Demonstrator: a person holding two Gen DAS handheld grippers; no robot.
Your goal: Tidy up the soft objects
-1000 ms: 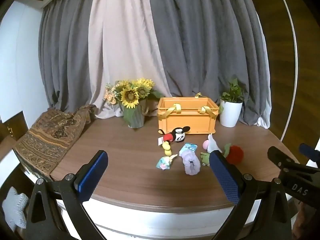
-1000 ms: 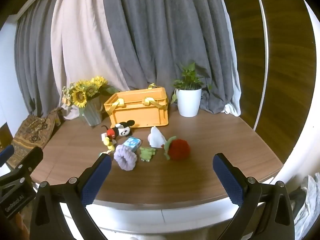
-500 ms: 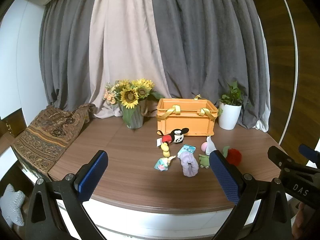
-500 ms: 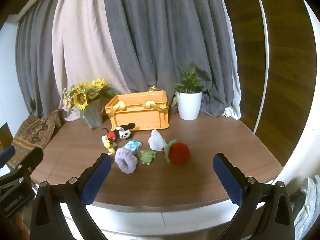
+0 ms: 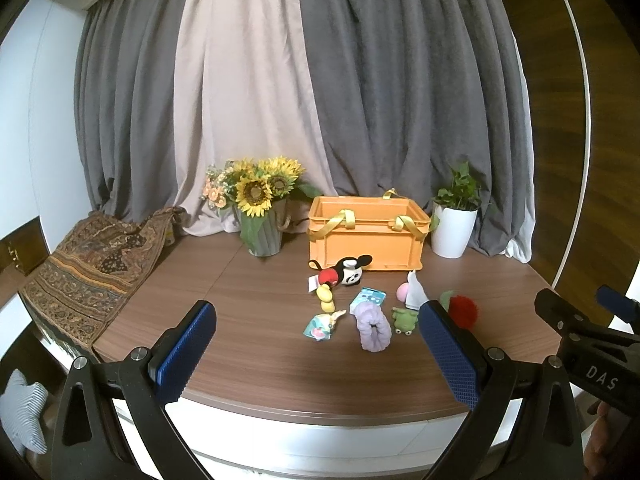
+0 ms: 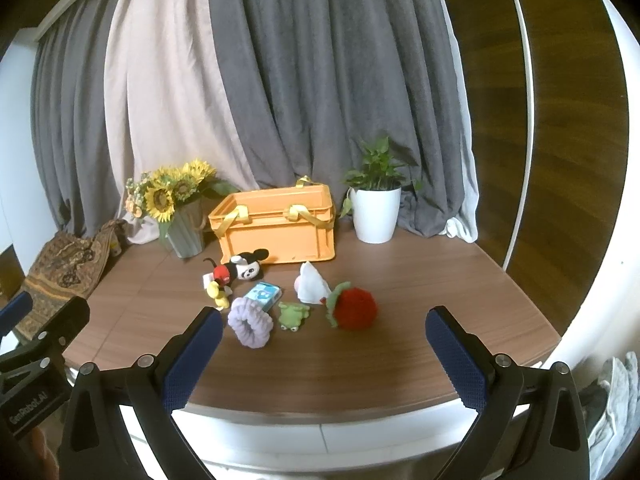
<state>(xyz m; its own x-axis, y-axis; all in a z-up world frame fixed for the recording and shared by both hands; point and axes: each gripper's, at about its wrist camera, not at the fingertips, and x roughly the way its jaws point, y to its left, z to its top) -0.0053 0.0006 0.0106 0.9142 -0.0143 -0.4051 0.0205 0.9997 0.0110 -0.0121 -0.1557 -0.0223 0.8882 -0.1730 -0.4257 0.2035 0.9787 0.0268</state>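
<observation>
Left wrist view: left gripper [image 5: 316, 342] spread wide, holding nothing, hovering over the near table [image 5: 248, 280] edge. Versus a second ago the camera sits a bit higher and further back, so the toys look smaller and the gripper has not closed in. Toys unmoved on the table, left to right: pastel pouch [image 5: 322, 323] at 7 o'clock of the cluster, yellow duck [image 5: 326, 298], mouse plush [image 5: 345, 270] at 12 o'clock just in front of the orange crate [image 5: 366, 236], blue packet [image 5: 370, 296], purple scrunchie [image 5: 374, 326], green frog [image 5: 404, 319], white-pink plush [image 5: 412, 292], red pompom [image 5: 462, 310] at 3 o'clock. Sunflower vase [image 5: 262, 216] at 10 o'clock of the crate, potted plant [image 5: 454, 220] at 3 o'clock, patterned cloth [image 5: 92, 264] draped at far left.

Right wrist view: right gripper [image 6: 324, 344] also wide apart, empty, back from the toys; same slight pull-back. Crate holds nothing visible; all soft items are outside it.
</observation>
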